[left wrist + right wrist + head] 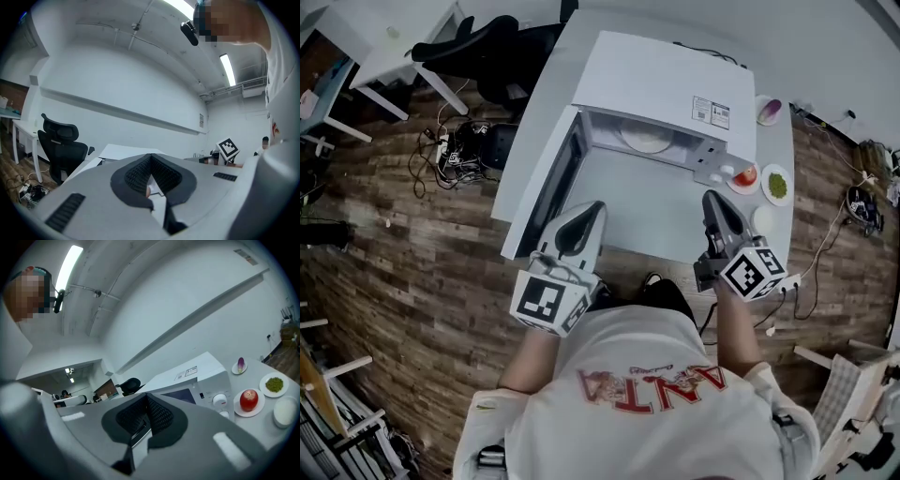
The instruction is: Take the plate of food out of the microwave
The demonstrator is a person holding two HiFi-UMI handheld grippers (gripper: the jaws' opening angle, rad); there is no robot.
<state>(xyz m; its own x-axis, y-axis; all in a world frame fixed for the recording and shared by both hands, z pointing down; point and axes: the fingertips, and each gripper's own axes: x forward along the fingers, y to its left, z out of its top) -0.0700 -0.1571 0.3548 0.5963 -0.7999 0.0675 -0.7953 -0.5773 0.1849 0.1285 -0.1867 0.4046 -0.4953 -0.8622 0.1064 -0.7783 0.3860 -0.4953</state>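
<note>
Red letters on my white shirt (647,398), at the bottom centre of the head view, read "ANTA", upside down from there. The label (711,111) on the microwave (661,75) top, right of centre, is too small to read.

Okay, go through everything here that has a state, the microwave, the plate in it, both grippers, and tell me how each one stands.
Microwave: door open, swung to the left.
Plate: inside the microwave, not yet taken out.
Left gripper: shut, empty, in front of the opening.
Right gripper: shut, empty.
Apple: whole, on a saucer.
</note>
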